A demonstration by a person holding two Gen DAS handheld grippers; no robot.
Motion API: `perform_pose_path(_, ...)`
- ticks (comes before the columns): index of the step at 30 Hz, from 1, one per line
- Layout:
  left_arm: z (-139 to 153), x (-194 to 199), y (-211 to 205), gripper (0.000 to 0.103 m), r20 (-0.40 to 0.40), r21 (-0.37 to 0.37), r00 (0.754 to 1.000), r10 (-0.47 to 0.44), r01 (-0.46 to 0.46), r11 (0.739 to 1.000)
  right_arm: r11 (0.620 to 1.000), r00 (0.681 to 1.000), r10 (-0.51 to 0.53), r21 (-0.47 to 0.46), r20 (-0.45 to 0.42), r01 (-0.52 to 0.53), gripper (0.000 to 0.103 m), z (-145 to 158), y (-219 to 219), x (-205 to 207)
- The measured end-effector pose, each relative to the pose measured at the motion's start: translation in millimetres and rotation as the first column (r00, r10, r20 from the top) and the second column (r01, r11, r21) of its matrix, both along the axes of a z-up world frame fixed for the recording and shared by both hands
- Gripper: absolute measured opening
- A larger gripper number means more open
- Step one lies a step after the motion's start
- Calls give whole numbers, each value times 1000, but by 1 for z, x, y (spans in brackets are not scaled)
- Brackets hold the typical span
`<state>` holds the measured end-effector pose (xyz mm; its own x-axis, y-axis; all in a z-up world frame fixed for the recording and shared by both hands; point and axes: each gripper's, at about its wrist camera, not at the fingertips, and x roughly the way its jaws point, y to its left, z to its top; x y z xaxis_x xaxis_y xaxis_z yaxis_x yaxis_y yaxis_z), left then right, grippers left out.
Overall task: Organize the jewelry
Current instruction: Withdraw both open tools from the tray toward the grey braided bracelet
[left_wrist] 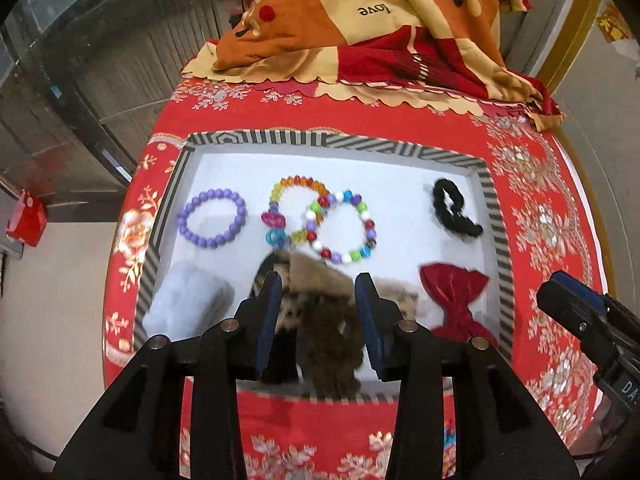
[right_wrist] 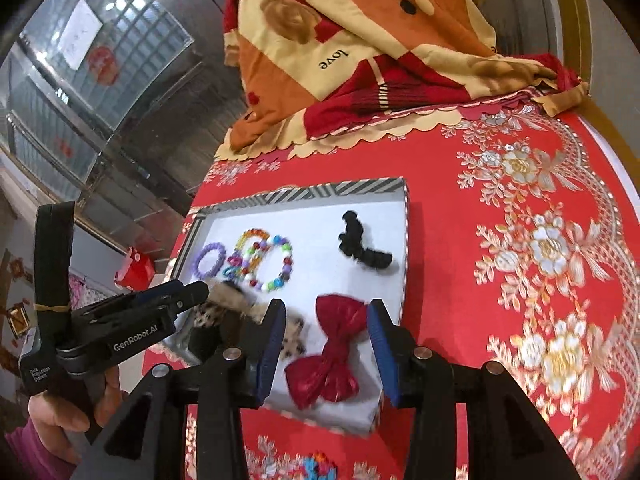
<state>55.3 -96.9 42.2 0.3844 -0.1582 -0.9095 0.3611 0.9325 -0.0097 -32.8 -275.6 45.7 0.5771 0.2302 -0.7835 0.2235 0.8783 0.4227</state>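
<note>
Hovering parted and empty, the left gripper (left_wrist: pixel 316 284) and right gripper (right_wrist: pixel 326 312) overlook a striped tray (left_wrist: pixel 496 216). "GenRobot.AI" marks one handle; the quilt (right_wrist: pixel 360 40) reads "love".

In the tray (left_wrist: pixel 496 216), rimmed in black-and-white stripes with a white floor, lie a purple bracelet (left_wrist: pixel 212 218), two rainbow-beaded bracelets (left_wrist: pixel 320 220), a black scrunchie (left_wrist: pixel 454 210), a red bow (left_wrist: pixel 456 300) and a brown leopard-spotted clip (left_wrist: pixel 316 304), on red cloth (right_wrist: pixel 500 208) with gold-and-white flowers.
</note>
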Motion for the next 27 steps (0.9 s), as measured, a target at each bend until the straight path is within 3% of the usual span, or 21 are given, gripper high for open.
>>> perform_pose_path(15,21,-91,13,37,22,-31,1000,22,-22,999,996,999,37,-82,15,-35,41,29,32,-85)
perform_pose_path(27,23,-149,23,37,31,-34,999,41,-40,999,992,997,71,-104,-2,-71,42,30,48,-135)
